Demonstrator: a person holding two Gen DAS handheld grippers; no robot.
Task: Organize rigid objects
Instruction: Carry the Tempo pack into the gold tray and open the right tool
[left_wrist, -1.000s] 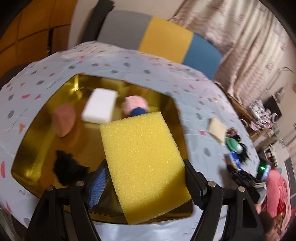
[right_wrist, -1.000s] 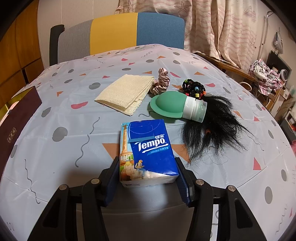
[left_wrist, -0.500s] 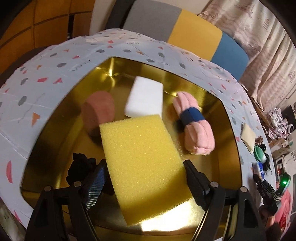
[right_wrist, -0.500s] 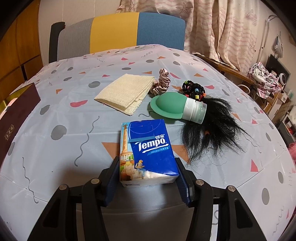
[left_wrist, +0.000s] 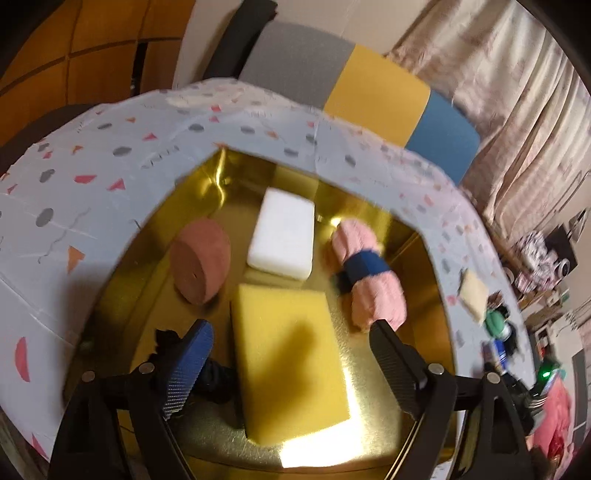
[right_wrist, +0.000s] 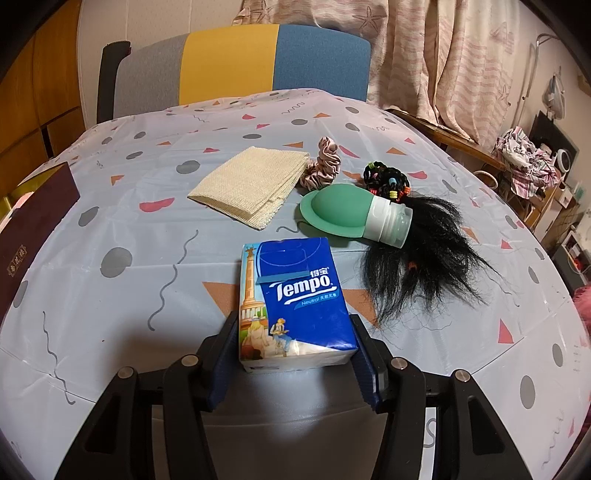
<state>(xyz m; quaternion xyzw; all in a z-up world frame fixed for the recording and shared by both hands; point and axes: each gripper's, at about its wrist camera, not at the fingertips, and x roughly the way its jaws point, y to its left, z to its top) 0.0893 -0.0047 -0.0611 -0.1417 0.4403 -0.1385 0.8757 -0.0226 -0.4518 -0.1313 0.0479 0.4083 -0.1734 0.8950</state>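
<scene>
Yellow rectangular foam sponge (left_wrist: 291, 360), porous and matte, lies flat on the floor of the gold metallic tray (left_wrist: 424, 332), between the spread fingers of the left gripper (left_wrist: 290, 363); the jaws stand wide, clear of both long edges, holding nothing. Just left of it, partly behind the blue-padded finger (left_wrist: 186, 369), sits a crumpled black fabric item (left_wrist: 218, 376). Farther in the tray lie a white rectangular foam block (left_wrist: 284, 234), a dusty-pink round puff (left_wrist: 199, 254) tilted on its edge, and a pink rolled towel with a navy band (left_wrist: 369, 273). The tray rests on a pale patterned tablecloth (left_wrist: 92, 173).

The right gripper (right_wrist: 295, 341) is closed against the sides of a blue Tempo tissue pack (right_wrist: 295, 299), which sits on the tablecloth. Beyond it lie a green silicone travel bottle with a white cap (right_wrist: 351, 214), a tuft of black hair (right_wrist: 424, 266), a cluster of beaded black hair ties (right_wrist: 386, 181), a pink satin scrunchie (right_wrist: 323, 166) and a folded beige woven cloth (right_wrist: 251, 186).
</scene>
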